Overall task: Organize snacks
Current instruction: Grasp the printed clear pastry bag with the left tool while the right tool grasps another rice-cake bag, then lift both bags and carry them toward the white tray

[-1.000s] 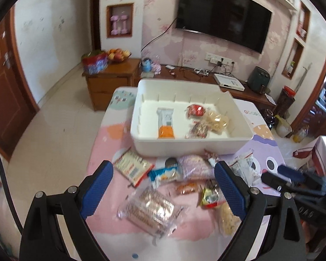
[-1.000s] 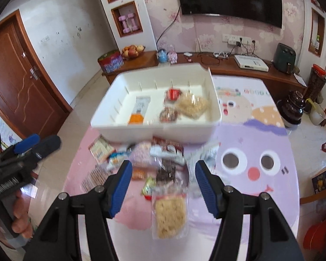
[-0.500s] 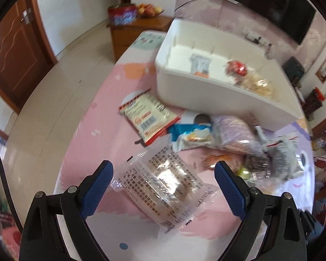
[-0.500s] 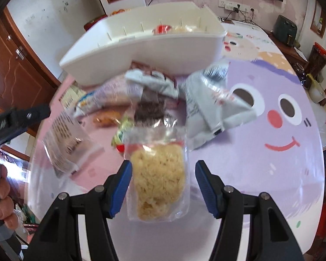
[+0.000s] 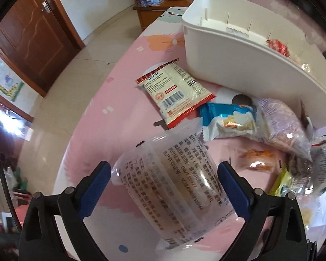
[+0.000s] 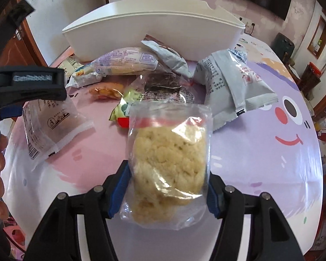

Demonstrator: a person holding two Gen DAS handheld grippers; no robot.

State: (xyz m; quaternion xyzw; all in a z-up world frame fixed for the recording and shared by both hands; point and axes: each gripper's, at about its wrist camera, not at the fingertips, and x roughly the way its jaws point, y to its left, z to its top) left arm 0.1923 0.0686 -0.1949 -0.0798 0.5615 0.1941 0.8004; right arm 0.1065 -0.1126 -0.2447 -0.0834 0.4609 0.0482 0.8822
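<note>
Your right claw [image 6: 168,192]: clenched on the clear bag of pale yellow crumbly cake [image 6: 169,152], in front of the white rectangular plastic bin [image 6: 154,32]. Your left claw [image 5: 164,187]: spread wide around the clear printed wrapper of brown wafers [image 5: 173,182], not pinching it, on the pink cartoon-print bench [image 5: 110,113] before the same bin.

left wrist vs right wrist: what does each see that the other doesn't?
Left wrist only: the red-and-white barcode packet beside the bin, and a red snack inside it.

Right wrist only: the clear bag of yellow crumbly snack between the right gripper's fingers, and the grey packet.

Both: the white bin, the printed clear packet and the purple packet.
</note>
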